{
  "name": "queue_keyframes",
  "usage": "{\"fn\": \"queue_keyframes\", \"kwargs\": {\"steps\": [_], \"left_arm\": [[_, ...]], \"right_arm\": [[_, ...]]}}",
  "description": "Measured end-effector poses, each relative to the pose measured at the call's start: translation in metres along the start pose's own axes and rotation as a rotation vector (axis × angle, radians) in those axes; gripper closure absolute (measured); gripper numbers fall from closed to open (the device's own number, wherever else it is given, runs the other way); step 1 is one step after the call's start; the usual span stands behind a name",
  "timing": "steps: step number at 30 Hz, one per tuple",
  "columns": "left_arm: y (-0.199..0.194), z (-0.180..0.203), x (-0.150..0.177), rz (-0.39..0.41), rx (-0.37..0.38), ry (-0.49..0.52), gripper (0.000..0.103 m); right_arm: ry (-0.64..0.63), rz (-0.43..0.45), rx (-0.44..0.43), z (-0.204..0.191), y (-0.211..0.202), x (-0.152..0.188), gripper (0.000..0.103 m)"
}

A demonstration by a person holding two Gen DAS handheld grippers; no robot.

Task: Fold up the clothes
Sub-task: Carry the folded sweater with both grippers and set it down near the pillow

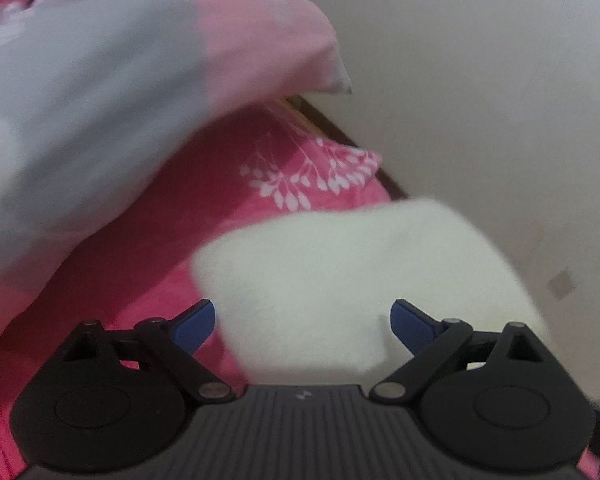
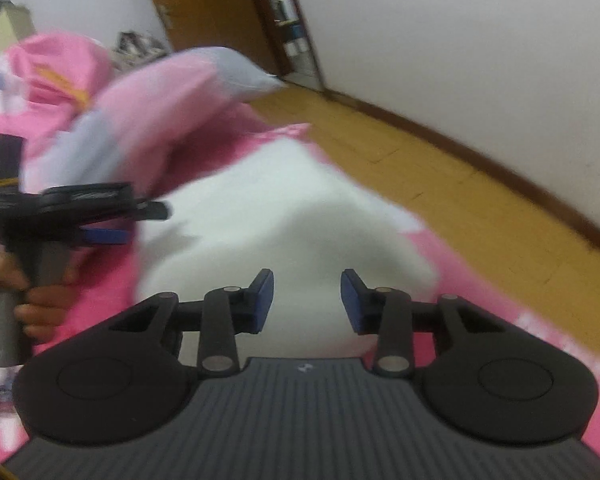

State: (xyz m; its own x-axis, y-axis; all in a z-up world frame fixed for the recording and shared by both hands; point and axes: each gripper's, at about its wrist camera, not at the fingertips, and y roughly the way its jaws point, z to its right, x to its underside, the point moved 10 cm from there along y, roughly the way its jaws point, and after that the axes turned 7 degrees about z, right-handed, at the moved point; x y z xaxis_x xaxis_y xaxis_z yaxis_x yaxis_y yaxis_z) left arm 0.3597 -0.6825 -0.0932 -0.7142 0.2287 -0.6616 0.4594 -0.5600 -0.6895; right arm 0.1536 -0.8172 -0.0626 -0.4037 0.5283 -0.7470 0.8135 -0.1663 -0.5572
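A fluffy white garment (image 1: 360, 280) lies on the pink bed sheet (image 1: 204, 208). My left gripper (image 1: 304, 320) hovers over the garment's near edge, open wide, with nothing pinched between its blue pads. In the right wrist view the same garment (image 2: 292, 208) spreads out ahead. My right gripper (image 2: 307, 300) stands over its near part with the jaws partly apart. White cloth shows in the gap, but the pads do not visibly press on it. At the left of that view, a hand (image 2: 36, 304) holds the left gripper (image 2: 112, 224) beside the garment.
A pink and grey pillow (image 1: 100, 100) rests on the bed behind and left of the garment. A white wall (image 1: 480, 80) runs close along the bed's far side. Wooden floor (image 2: 440, 184), a doorway (image 2: 288, 24) and bunched pink bedding (image 2: 56, 76) also show.
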Motion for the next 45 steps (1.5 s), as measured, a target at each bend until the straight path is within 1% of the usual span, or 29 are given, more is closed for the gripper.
{"fn": "queue_keyframes", "kwargs": {"steps": [1,4,5,6,7,9,12,15,17,19,22,24,27,30,31,34,35,37,38,41,44,45], "left_arm": [[-0.004,-0.007,0.002,-0.002,-0.002,-0.037,0.007],[-0.016,-0.029,0.014,-0.016,-0.017,-0.122,0.007],[-0.017,-0.037,0.018,-0.019,-0.035,-0.133,0.007],[-0.019,-0.045,0.021,-0.021,-0.063,-0.134,0.008],[-0.018,-0.054,0.023,-0.027,-0.112,-0.125,0.008],[-0.019,-0.070,0.026,-0.037,-0.197,-0.112,0.008],[-0.011,-0.084,0.026,-0.032,-0.274,-0.071,0.008],[-0.002,-0.088,0.027,-0.039,-0.314,-0.015,0.009],[0.001,-0.088,0.026,-0.037,-0.318,-0.008,0.010],[0.000,-0.085,0.021,-0.023,-0.313,-0.004,0.010],[0.006,-0.078,0.009,0.006,-0.294,-0.003,0.010],[0.007,-0.070,0.001,0.019,-0.275,0.000,0.010],[0.012,-0.048,-0.017,0.053,-0.241,0.028,0.010],[0.011,-0.005,-0.031,0.086,-0.154,0.118,0.009],[0.015,0.013,-0.033,0.089,-0.119,0.158,0.009],[0.031,0.063,-0.021,0.046,-0.022,0.289,0.009],[0.036,0.078,-0.014,0.025,0.010,0.329,0.009],[0.049,0.100,0.001,-0.001,0.039,0.393,0.009],[0.055,0.106,0.007,-0.014,0.029,0.415,0.008],[0.060,0.109,0.014,-0.029,0.006,0.441,0.008],[0.054,0.105,0.010,-0.027,-0.012,0.445,0.008],[0.051,0.103,0.008,-0.023,-0.022,0.452,0.008]], "right_arm": [[0.019,-0.004,-0.030,-0.009,-0.008,0.003,0.063],[0.149,-0.085,-0.061,-0.019,-0.019,0.034,0.062],[0.206,-0.105,-0.054,-0.017,-0.023,0.045,0.062],[0.264,-0.128,-0.028,-0.012,-0.024,0.058,0.062],[0.284,-0.153,0.009,-0.009,-0.022,0.070,0.062],[0.248,-0.204,0.087,-0.005,-0.021,0.094,0.062],[0.139,-0.251,0.089,-0.016,-0.007,0.111,0.062],[0.067,-0.248,0.075,-0.026,0.006,0.107,0.062],[0.032,-0.247,0.066,-0.031,0.010,0.101,0.065],[-0.028,-0.248,0.071,-0.035,0.009,0.100,0.068],[-0.128,-0.240,0.070,-0.045,0.009,0.100,0.076],[-0.191,-0.241,0.072,-0.050,0.014,0.097,0.077],[-0.210,-0.257,0.077,-0.045,0.006,0.096,0.077],[-0.214,-0.239,0.147,-0.029,-0.010,0.083,0.077],[-0.195,-0.213,0.172,-0.021,-0.017,0.074,0.076],[-0.101,-0.099,0.218,0.004,-0.026,0.040,0.076],[-0.078,-0.056,0.214,0.010,-0.025,0.028,0.076],[-0.060,0.019,0.203,0.016,-0.014,0.009,0.076],[-0.046,0.048,0.193,0.018,-0.006,0.004,0.076],[0.047,0.028,0.206,0.032,0.026,0.010,0.076],[0.143,0.046,0.220,0.040,0.027,0.016,0.076],[0.176,0.053,0.224,0.043,0.027,0.018,0.075]]}}
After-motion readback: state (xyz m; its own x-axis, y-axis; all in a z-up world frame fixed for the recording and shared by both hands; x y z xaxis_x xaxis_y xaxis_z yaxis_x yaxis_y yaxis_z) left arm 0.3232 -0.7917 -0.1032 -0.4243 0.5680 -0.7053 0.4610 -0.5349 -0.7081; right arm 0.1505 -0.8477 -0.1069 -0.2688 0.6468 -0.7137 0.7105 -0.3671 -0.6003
